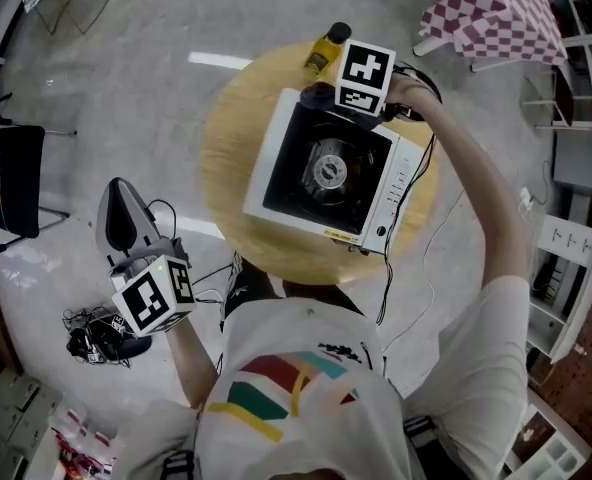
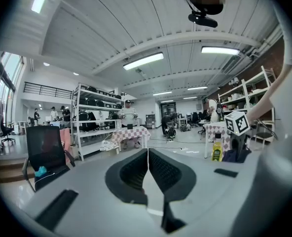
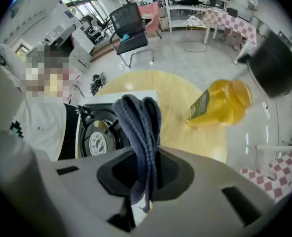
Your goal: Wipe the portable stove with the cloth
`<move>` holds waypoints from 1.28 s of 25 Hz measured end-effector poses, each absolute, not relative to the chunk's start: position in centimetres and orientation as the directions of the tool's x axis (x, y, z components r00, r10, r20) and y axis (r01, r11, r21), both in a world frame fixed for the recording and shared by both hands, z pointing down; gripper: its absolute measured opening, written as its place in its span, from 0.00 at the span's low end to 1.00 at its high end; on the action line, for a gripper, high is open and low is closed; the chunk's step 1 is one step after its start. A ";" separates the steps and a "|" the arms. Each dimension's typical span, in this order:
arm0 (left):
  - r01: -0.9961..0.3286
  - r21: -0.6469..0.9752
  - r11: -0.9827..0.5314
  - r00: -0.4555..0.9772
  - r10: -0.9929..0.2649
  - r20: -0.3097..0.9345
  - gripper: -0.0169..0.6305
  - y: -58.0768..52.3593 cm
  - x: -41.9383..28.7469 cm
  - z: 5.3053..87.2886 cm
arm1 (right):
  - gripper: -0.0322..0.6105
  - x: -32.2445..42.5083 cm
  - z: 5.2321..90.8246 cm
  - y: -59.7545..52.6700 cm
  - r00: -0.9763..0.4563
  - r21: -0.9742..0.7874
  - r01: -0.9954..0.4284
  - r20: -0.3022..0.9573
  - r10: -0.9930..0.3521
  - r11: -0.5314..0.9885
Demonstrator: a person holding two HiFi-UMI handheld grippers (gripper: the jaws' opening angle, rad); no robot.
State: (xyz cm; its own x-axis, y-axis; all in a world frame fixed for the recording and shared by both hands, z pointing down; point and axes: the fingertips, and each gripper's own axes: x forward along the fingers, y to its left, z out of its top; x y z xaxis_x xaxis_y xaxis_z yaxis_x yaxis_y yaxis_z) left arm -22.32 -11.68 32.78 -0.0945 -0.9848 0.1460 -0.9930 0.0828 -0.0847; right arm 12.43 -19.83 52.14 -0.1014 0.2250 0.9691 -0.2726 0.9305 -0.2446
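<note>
The right gripper (image 3: 145, 168) has its jaws clamped on the dark cloth (image 3: 142, 127), over the stove (image 1: 274, 163) at upper centre. Wiping seems about to begin — next, press down and sweep. The left gripper (image 2: 147, 173) is at lower left — jaws closed, empty.

Head camera: on your head, facing steeply down from well above the table (image 1: 226, 163). Your shirt (image 1: 296, 388) fills the bottom edge.

Left gripper (image 2: 147, 152) camera: low at your left, off the table. Faces level across the room toward shelves (image 2: 94, 117) and ceiling (image 2: 136, 33).

Right gripper (image 3: 145, 154) camera: at the stove's (image 1: 274, 153) far edge, close over it, facing back at you.

Overlap: all three catch the bottle (image 1: 323, 50). Head and right views share stove and table. Left view catches the right gripper's cube (image 2: 237, 123).
</note>
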 end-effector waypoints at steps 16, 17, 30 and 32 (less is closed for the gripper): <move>-0.990 -0.108 -0.092 0.075 -0.985 0.152 0.04 -14.0 -14.9 33.0 | 0.10 25.9 52.9 -14.8 -0.131 -0.237 -0.485 0.971 0.198 0.842; -0.989 -0.110 -0.099 0.081 -0.985 0.153 0.04 -13.9 -14.6 33.0 | 0.10 25.9 52.9 -14.8 -0.135 -0.235 -0.488 0.972 0.193 0.840; -0.995 -0.095 -0.001 -0.010 -0.994 0.109 0.04 -11.4 -18.9 31.3 | 0.10 13.2 47.1 -18.2 -0.183 -0.091 -0.178 0.981 0.058 0.980; -0.995 -0.093 0.031 -0.040 -0.994 0.099 0.04 -10.4 -20.3 31.0 | 0.10 10.0 46.9 -19.0 -0.178 -0.064 -0.080 0.983 0.049 0.995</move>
